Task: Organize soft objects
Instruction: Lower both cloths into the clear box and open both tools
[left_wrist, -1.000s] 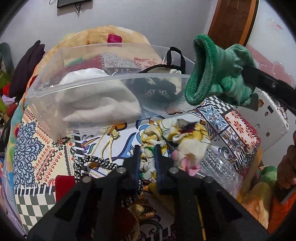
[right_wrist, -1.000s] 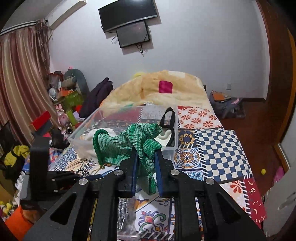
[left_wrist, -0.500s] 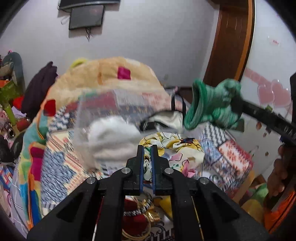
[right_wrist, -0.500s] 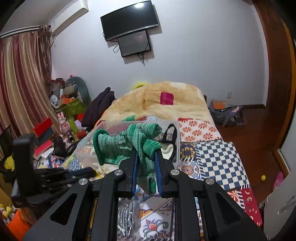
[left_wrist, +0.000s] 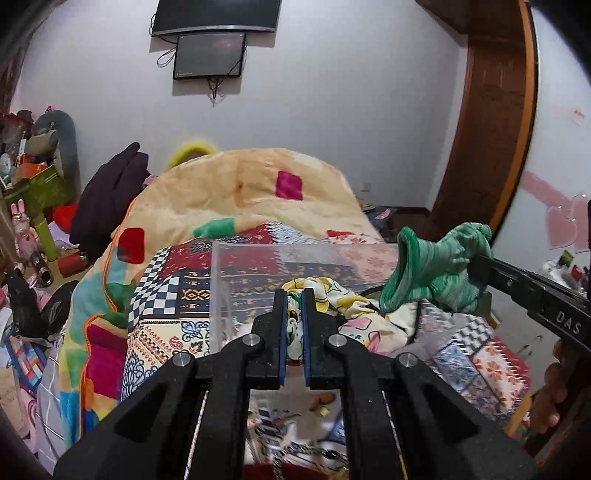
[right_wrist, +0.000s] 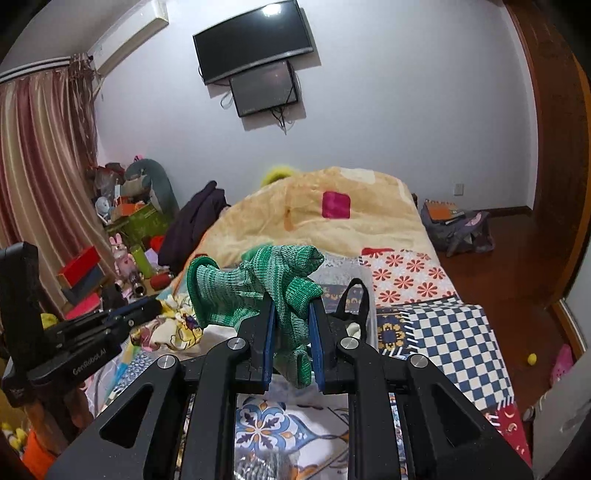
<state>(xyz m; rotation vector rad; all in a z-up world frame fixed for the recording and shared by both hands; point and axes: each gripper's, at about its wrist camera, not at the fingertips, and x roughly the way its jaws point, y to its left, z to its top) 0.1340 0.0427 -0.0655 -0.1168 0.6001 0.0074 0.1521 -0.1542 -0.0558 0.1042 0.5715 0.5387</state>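
Right gripper (right_wrist: 290, 332): jaws clamped on a green knit glove (right_wrist: 255, 288), held in the air above the bed (right_wrist: 454, 332), cuff pointing left. Left gripper (left_wrist: 293, 325): jaws narrow, pinching a yellow floral cloth (left_wrist: 332, 299) that drapes right, toward the glove. Clear plastic bin (left_wrist: 221, 280) sits on the patchwork bedspread behind both; a black strap (right_wrist: 356, 295) shows at its rim. Orange blanket (left_wrist: 240, 184) heaped at the far end of the bed.
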